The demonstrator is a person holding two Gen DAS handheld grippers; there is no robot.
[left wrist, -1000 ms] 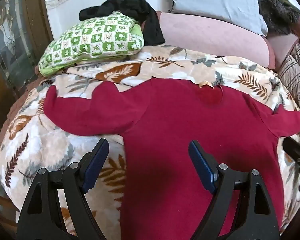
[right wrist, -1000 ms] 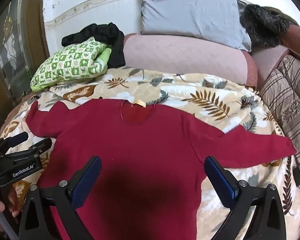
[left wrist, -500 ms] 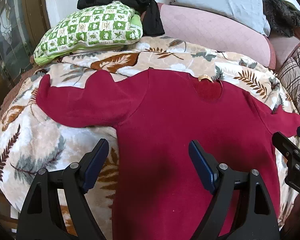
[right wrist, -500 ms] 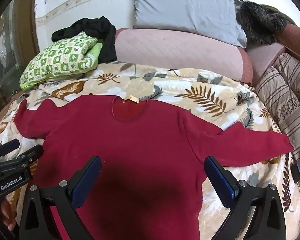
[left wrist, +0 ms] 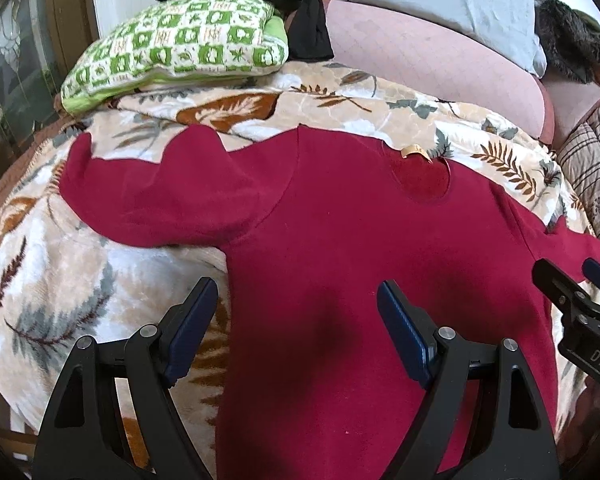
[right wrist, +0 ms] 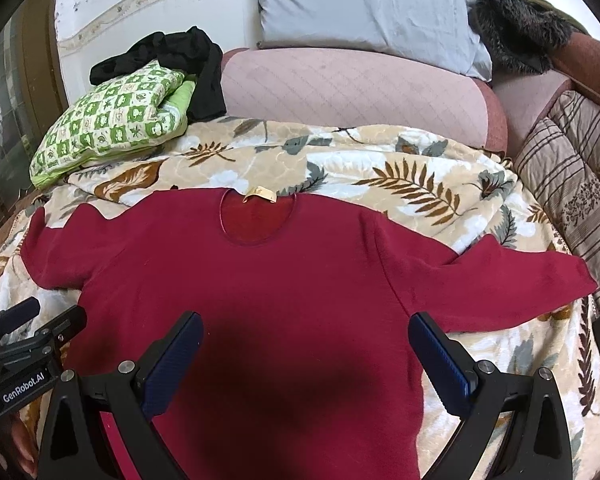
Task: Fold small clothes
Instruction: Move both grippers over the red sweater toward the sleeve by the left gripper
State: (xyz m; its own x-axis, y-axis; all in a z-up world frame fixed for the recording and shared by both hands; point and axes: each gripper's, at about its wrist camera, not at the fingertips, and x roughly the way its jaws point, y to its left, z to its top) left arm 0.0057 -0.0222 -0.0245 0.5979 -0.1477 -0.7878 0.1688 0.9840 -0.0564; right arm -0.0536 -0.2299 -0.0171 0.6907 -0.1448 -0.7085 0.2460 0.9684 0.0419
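A red long-sleeved top (left wrist: 340,232) lies flat, front up, on a leaf-patterned blanket (left wrist: 60,280), both sleeves spread out. It also shows in the right wrist view (right wrist: 284,280). My left gripper (left wrist: 296,320) is open and empty, held above the top's left side near the armpit. My right gripper (right wrist: 304,344) is open and empty, held above the middle of the top's body. Each gripper shows at the edge of the other's view: the right one at the right (left wrist: 580,304), the left one at the left (right wrist: 32,332).
A green checked folded cloth (right wrist: 112,120) and a black garment (right wrist: 180,60) lie at the back left. A pink bolster (right wrist: 352,88), a grey pillow (right wrist: 364,12) and a dark furry thing (right wrist: 516,28) are behind. A striped cushion (right wrist: 572,184) is at the right.
Both grippers have moved a little forward and lower over the top. Both stay open. The top has not moved.
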